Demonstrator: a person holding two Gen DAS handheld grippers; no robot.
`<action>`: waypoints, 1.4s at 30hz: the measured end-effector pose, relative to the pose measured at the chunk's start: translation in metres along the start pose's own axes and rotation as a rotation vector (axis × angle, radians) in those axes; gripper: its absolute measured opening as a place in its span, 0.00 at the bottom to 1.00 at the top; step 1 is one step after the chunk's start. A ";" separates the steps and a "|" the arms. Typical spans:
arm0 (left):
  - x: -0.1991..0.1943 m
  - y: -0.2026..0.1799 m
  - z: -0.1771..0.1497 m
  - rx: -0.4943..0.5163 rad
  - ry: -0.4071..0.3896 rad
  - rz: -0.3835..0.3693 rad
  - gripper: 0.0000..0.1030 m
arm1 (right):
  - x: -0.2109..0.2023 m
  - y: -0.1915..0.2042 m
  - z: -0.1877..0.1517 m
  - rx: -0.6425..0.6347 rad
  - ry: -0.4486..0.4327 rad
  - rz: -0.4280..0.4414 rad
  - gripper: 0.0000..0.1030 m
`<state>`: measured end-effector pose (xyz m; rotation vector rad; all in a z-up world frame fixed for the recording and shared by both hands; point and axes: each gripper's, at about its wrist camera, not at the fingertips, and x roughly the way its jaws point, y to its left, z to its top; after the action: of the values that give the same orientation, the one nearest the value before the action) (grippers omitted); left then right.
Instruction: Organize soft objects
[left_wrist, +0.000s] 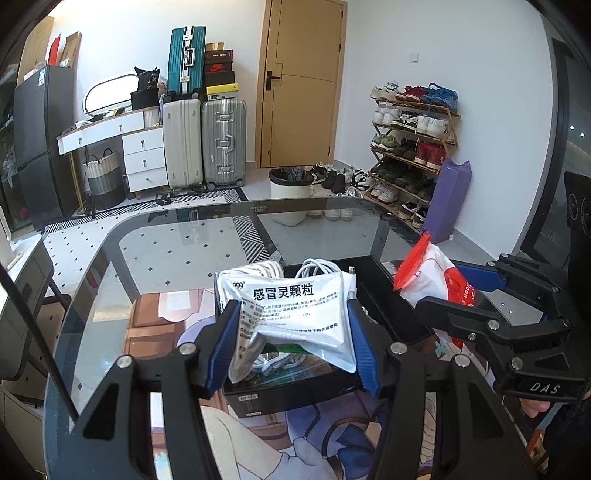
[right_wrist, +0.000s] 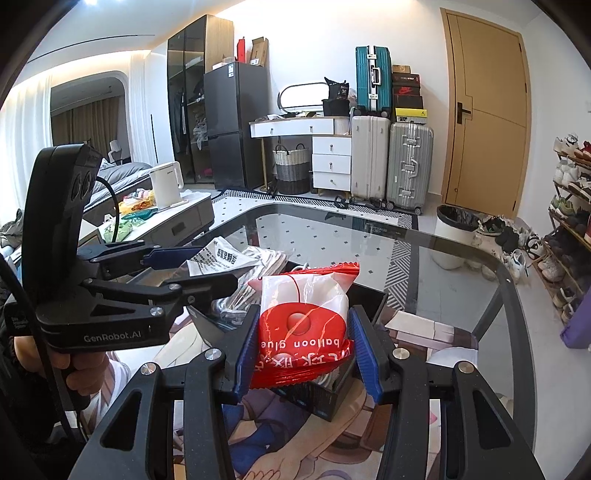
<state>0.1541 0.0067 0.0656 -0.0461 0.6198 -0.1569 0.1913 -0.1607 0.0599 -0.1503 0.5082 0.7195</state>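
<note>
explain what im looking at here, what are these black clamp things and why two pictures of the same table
No robot here: a person holds one hand-held gripper in each hand, and a fisheye camera on each looks forward along its two blue-padded fingers. So you get two views of one moment.

In the left wrist picture, the left hand-held gripper is shut on a silver-white foil medicine sachet with Chinese print.

In the right wrist picture, the right hand-held gripper is shut on a red-and-white plastic packet marked "balloon glue".

Both packets are held over an open black box holding coiled white cables. The box sits on an illustrated mat on a dark glass table.
</note>
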 end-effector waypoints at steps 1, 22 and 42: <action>0.002 0.000 -0.001 -0.001 0.003 0.003 0.54 | 0.002 0.000 0.000 -0.001 0.002 0.000 0.46; 0.032 0.003 -0.007 -0.011 0.029 0.026 0.56 | 0.059 -0.004 -0.008 -0.027 0.071 -0.061 0.46; -0.008 0.007 -0.019 0.028 -0.052 0.078 1.00 | 0.013 -0.002 -0.029 0.010 -0.029 -0.059 0.99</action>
<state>0.1377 0.0152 0.0536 0.0011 0.5663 -0.0891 0.1894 -0.1638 0.0283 -0.1448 0.4776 0.6604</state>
